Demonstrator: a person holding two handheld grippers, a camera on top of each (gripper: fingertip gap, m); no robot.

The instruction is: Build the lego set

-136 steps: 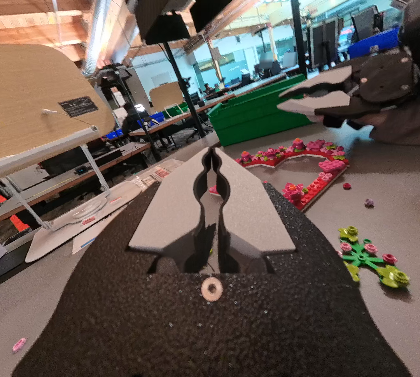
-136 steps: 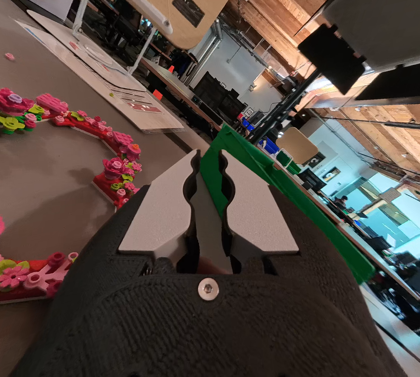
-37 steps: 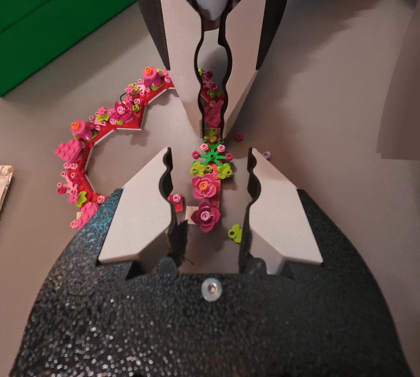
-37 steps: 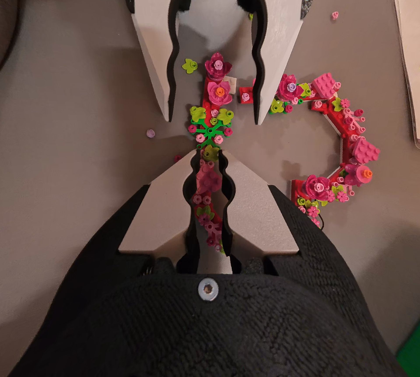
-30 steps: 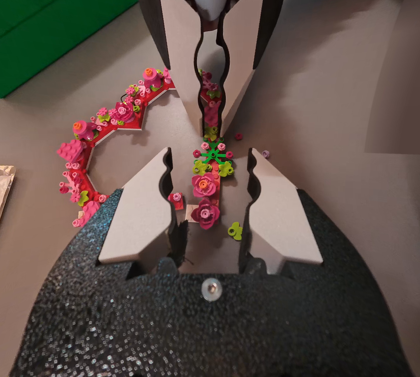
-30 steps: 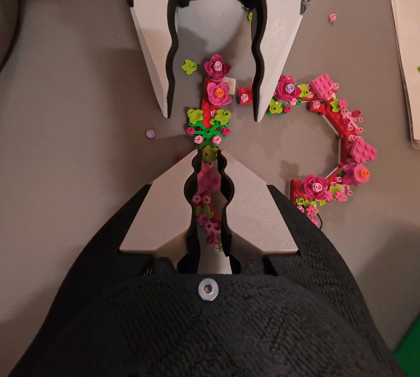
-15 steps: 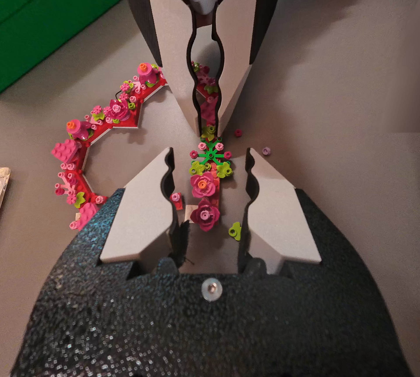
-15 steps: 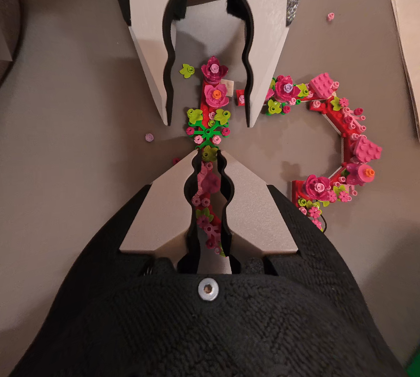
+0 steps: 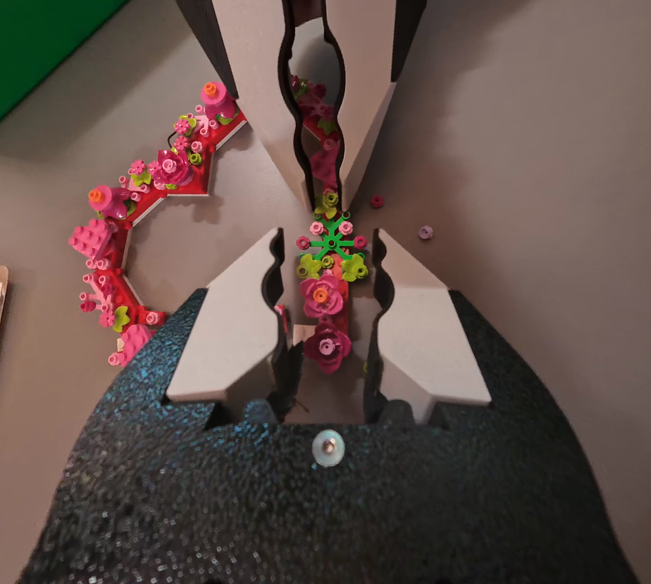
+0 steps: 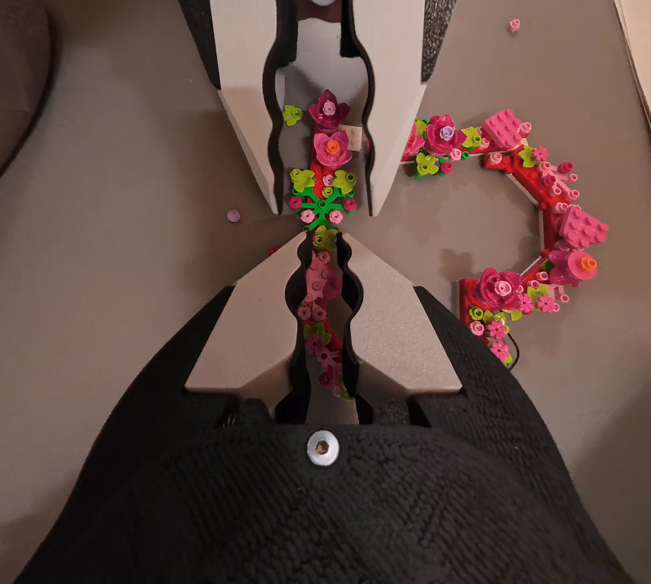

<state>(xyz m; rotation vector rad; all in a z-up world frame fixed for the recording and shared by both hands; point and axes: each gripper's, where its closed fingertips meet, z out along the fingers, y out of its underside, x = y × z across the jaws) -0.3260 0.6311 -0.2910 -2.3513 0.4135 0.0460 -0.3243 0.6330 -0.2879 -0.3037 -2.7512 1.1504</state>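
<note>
Two grippers meet nose to nose over a red flower-studded lego strip on the grey table.

Far left, the curved lego wreath section (image 9: 141,211) lies on the table (image 9: 528,179), with a green bin (image 9: 53,3) behind it. Centre, the left gripper (image 9: 327,239) stands spread wide astride the lego strip (image 9: 326,302), fingers (image 9: 239,313) off it. Opposite, the right gripper (image 10: 320,241) is clamped on the strip's far end by the green sprig (image 10: 321,205). Right, a loose lilac stud (image 9: 425,232).
</note>
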